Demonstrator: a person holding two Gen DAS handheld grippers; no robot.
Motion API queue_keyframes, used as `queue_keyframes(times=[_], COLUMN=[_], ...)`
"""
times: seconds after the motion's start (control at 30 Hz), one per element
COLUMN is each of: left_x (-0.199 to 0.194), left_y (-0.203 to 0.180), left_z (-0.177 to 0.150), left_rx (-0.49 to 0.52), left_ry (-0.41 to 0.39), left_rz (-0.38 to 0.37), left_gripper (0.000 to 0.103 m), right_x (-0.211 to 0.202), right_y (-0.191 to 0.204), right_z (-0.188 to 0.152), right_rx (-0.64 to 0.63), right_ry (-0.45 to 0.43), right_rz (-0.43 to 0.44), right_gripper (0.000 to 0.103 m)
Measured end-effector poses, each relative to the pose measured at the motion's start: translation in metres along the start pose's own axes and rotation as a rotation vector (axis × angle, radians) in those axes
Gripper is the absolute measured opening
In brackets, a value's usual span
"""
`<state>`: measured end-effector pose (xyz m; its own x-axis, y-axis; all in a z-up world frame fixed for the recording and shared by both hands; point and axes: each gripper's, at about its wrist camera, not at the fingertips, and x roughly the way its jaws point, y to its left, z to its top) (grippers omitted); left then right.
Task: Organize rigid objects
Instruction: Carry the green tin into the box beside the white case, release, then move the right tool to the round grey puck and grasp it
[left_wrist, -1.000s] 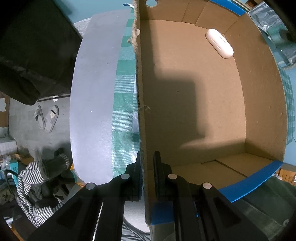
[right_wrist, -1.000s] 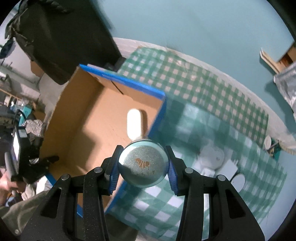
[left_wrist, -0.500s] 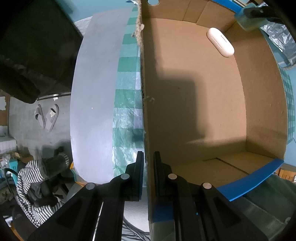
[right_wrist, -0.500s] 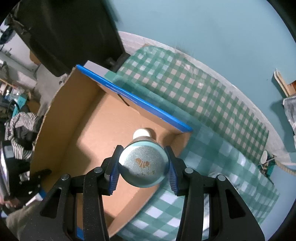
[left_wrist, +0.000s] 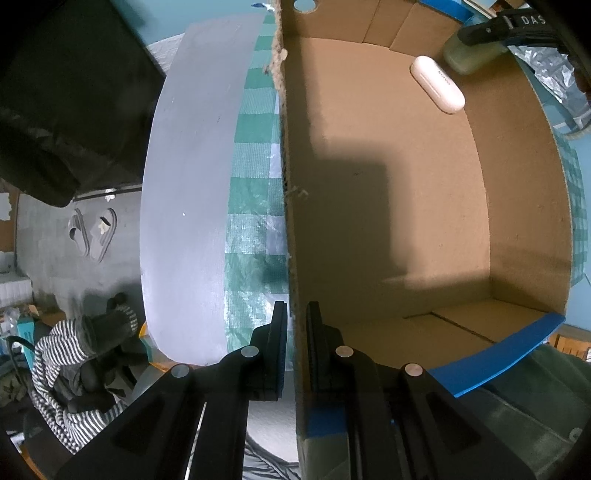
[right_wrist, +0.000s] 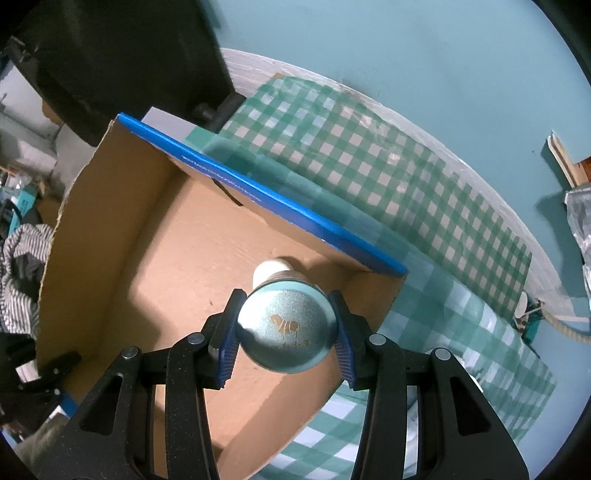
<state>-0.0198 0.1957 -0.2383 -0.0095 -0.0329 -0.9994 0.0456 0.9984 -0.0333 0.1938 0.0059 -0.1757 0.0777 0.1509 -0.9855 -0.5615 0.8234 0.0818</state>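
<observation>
An open cardboard box (left_wrist: 517, 206) with blue-taped flaps stands on the checked cloth. My left gripper (left_wrist: 297, 314) is shut on the box's near side wall (left_wrist: 291, 258), one finger on each side. A white oval case (left_wrist: 437, 84) lies on the box floor in the far corner. My right gripper (right_wrist: 286, 297) points down into the box, shut on a round teal tin (right_wrist: 288, 332) with a gold emblem on its lid. The tin hangs just above the white case (right_wrist: 271, 271). In the left wrist view the tin (left_wrist: 465, 55) and right gripper (left_wrist: 511, 26) show at top right.
A green-and-white checked cloth (right_wrist: 369, 158) covers the table (left_wrist: 184, 221), whose grey edge runs left of the box. Beyond it are a dark cabinet (right_wrist: 110, 55), a striped garment (left_wrist: 59, 369) and sandals (left_wrist: 92, 236) on the floor. A silvery bag (left_wrist: 554, 74) lies past the box.
My right gripper carried the tin from over the cloth to above the box's far corner and lowered it, so it entered the left wrist view. The left gripper kept its hold.
</observation>
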Motion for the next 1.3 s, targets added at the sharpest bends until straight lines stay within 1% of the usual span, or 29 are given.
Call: queue_keyframes(times=[0.1,0.2,0.3,0.5,0.7,0.97,1.3], left_x=[-0.002,-0.004,-0.003,-0.002,-0.004,-0.004,-0.007], left_y=[0.001,0.0,-0.001,-0.001,-0.002,-0.003,-0.006], left_z=[0.0,0.002,0.002,0.003,0.003,0.001,0.002], left_rx=[0.002,0.006,0.008,0.007,0.006,0.013,0.005], left_ry=[-0.011,-0.018,-0.016,-0.013,-0.014,-0.007,-0.009], left_rz=[-0.001,0.0,0.002,0.002,0.003,0.011,0.024], left_gripper=[0.01,0.01,0.009,0.009,0.009,0.01,0.009], right_x=[-0.002,-0.006,-0.015,-0.037,-0.06,-0.079,-0.079], right_y=[0.001,-0.001,-0.004,-0.008,-0.021,-0.051,-0.109], right_z=[0.0,0.0,0.0,-0.004,-0.018,-0.049,-0.097], right_rx=[-0.002,0.014,0.029,0.044,0.075,0.121,0.234], right_ry=[-0.018,-0.032,-0.048,-0.079,-0.115,-0.12,-0.09], right_rz=[0.004,0.011,0.032,0.044,0.051,0.028,0.005], right_gripper=[0.056,0.06,0.06,0.063,0.066,0.067,0.069])
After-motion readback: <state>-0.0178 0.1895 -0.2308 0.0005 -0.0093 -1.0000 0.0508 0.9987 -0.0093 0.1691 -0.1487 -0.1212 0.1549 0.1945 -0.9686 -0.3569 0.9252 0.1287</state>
